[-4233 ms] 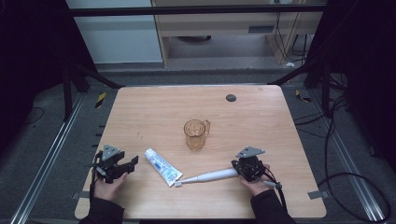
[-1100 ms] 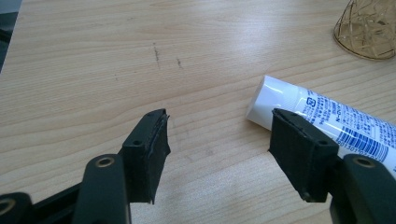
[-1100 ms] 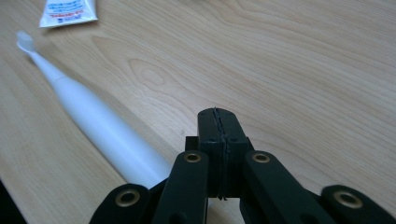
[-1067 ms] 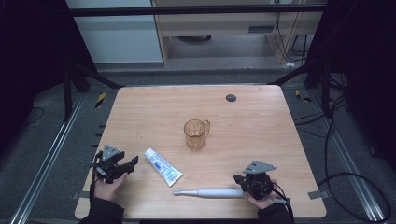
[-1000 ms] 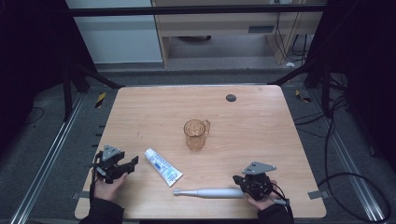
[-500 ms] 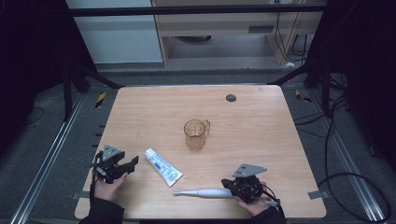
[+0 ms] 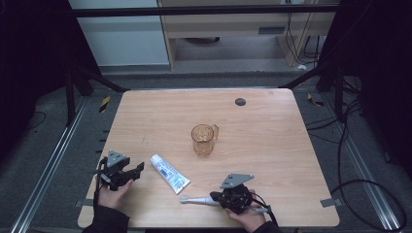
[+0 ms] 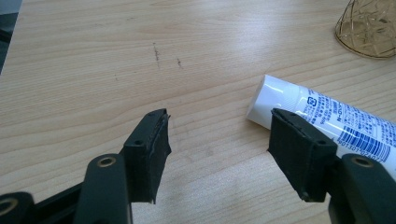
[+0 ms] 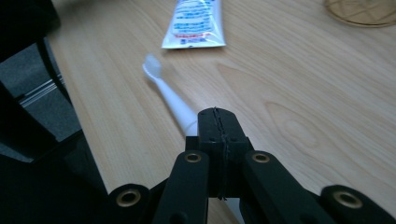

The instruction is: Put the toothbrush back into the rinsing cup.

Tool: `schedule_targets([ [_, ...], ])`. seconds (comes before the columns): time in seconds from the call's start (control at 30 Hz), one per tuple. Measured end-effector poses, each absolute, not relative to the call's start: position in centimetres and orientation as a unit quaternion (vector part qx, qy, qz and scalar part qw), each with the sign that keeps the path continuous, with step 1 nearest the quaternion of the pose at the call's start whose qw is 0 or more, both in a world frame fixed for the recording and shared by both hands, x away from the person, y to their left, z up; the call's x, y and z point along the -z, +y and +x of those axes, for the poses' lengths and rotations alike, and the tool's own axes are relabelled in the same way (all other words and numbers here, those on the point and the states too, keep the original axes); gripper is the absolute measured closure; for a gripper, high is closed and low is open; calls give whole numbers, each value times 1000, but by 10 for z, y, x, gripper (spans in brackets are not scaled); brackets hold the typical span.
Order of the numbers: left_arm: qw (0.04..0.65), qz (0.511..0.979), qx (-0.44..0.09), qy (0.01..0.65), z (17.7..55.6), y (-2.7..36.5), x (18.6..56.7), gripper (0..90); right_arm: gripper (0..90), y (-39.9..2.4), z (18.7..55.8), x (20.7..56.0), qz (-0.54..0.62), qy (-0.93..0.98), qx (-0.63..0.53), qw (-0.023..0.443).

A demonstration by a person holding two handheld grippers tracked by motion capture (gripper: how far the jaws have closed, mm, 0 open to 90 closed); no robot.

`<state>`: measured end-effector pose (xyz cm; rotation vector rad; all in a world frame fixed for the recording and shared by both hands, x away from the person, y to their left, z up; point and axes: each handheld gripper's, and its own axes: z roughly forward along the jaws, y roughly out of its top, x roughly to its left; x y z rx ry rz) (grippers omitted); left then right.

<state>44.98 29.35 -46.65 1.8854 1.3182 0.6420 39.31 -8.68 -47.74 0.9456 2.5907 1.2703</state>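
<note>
**Right gripper view: toothbrush clamped near table's front edge**

Right gripper view looks along two black jaws pressed together on the handle of a white electric toothbrush (image 9: pixel 169 100), whose neck and bristle head run straight ahead of the tips, flat on the wooden table (image 9: pixel 299 88). Beyond the brush head lies the crimped end of a toothpaste tube (image 9: pixel 196 21), close to it but not touching. From the high view, the right gripper (image 7: pixel 228 199) sits in the person's hand at the near edge of the table, the brush reaching out to its left toward the tube (image 7: pixel 169 173). An amber glass mug (image 7: pixel 204 139) stands well ahead of both grippers, near the table's middle. The left gripper (image 7: pixel 130 174) rests low at the near left, its jaws spread wide and holding nothing. In the left gripper view the tube's white cap (image 8: pixel 275 100) lies just beyond the right-hand jaw, apart from it, with bare wood between the pads.
</note>
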Motion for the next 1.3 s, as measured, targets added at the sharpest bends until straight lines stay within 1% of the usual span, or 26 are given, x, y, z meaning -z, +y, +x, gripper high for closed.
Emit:
schedule_targets([
  [0.2,368,734,-250,514,450,294,466,374,900,-74,391,483,296,861,-412,37],
  [0.37,368,734,-250,514,450,293,467,374,900,-67,390,488,292,867,-402,34],
  [1.0,367,734,-250,513,450,293,467,374,900,-72,398,494,313,868,-382,53],
  [1.3,367,735,-250,513,450,293,467,374,900,-73,399,494,317,867,-381,53],
])
